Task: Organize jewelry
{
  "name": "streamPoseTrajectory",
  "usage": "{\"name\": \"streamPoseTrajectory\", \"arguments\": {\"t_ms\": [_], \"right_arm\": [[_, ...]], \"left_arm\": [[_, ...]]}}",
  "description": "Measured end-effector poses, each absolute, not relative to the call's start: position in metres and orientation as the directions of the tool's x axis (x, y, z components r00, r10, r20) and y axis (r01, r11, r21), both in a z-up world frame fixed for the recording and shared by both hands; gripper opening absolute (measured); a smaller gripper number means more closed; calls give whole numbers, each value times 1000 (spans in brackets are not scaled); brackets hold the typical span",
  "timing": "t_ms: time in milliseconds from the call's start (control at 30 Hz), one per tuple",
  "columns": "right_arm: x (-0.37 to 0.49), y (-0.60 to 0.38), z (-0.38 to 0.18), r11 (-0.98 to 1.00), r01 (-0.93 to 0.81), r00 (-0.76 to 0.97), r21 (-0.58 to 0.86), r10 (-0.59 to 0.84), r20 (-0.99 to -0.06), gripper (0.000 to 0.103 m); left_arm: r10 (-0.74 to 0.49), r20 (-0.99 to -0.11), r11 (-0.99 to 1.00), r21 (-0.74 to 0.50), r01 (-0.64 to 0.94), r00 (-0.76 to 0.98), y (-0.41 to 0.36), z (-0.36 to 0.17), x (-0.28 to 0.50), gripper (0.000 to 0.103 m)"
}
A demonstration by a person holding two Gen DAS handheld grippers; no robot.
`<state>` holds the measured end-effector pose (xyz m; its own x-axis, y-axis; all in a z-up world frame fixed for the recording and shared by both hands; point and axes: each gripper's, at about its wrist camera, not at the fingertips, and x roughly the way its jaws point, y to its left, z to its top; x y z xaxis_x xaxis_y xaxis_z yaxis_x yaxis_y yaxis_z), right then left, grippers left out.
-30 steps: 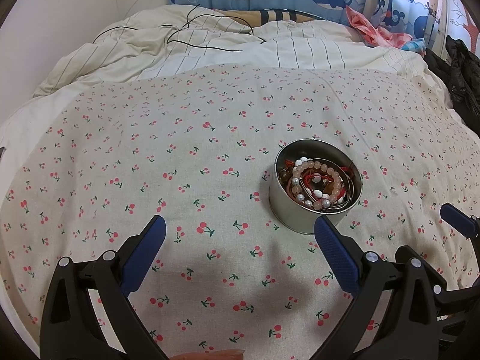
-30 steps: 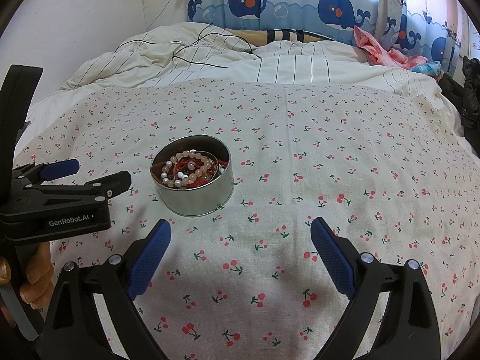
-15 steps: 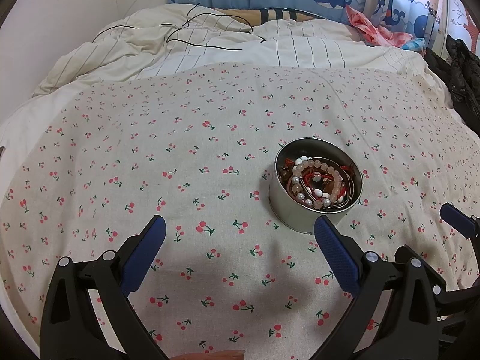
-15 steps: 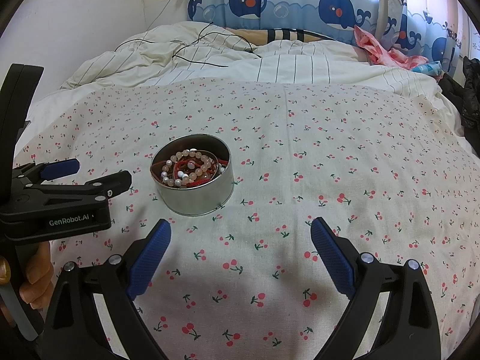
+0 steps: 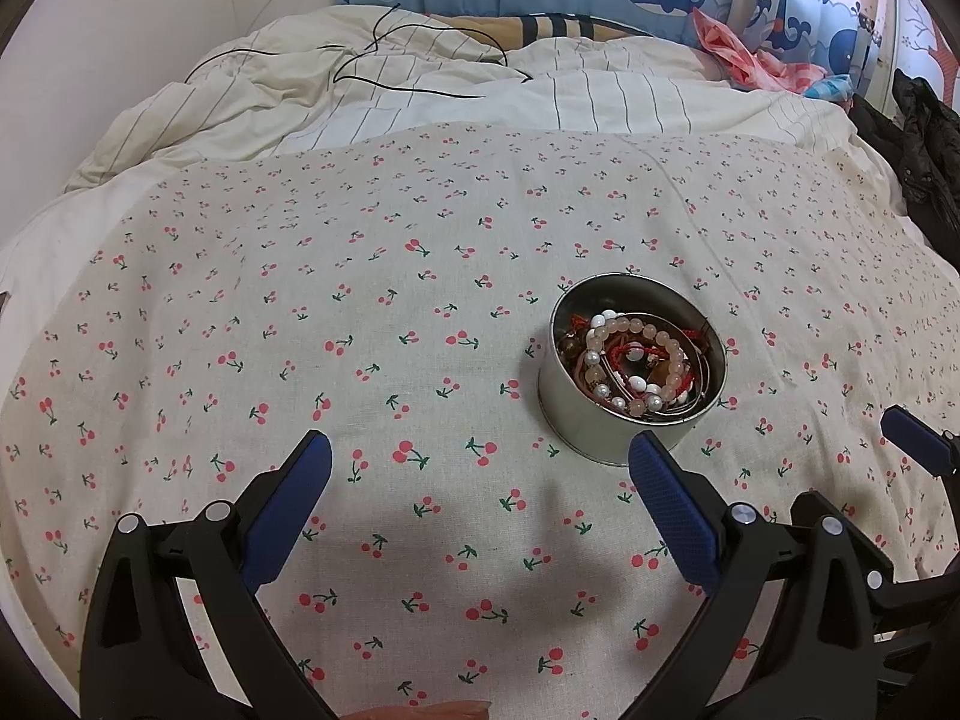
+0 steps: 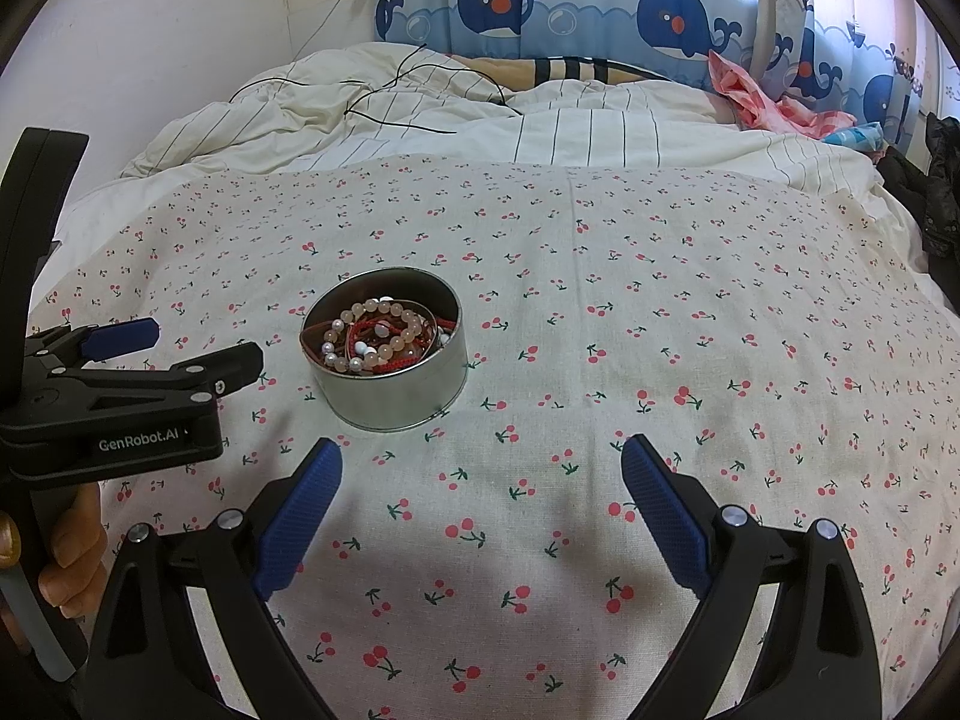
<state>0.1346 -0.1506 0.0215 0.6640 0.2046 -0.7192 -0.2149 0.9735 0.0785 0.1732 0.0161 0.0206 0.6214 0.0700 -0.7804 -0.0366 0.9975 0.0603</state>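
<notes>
L cam: low over bed, faces headboard, tin (image 5: pixel 633 384) near-right | R cam: same heading, tin (image 6: pixel 387 372) near-left | shared: tin, cherry cloth (image 5: pixel 372 300)

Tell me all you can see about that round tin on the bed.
The tin is a low, round, silvery metal can with no lid, standing upright on the cherry-print sheet. It holds a tangle of bracelets: pale pink beads, white pearl-like beads, red cords and thin metal bangles. Nothing grips it; both grippers' jaws hang open, short of it.
</notes>
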Motion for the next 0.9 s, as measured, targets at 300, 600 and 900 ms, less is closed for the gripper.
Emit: {"name": "streamPoseTrajectory", "arguments": {"t_ms": [300, 600, 900], "right_arm": [[135, -150, 21, 973, -215, 664, 78, 205, -719, 90], [135, -150, 22, 974, -214, 664, 79, 205, -719, 90], [135, -152, 22, 973, -216, 665, 79, 206, -718, 90]], "left_arm": [[68, -781, 998, 59, -36, 620, 17, 21, 173, 95], [76, -745, 997, 42, -67, 663, 25, 26, 166, 95], [76, -770, 997, 38, -73, 633, 27, 27, 175, 95]]}}
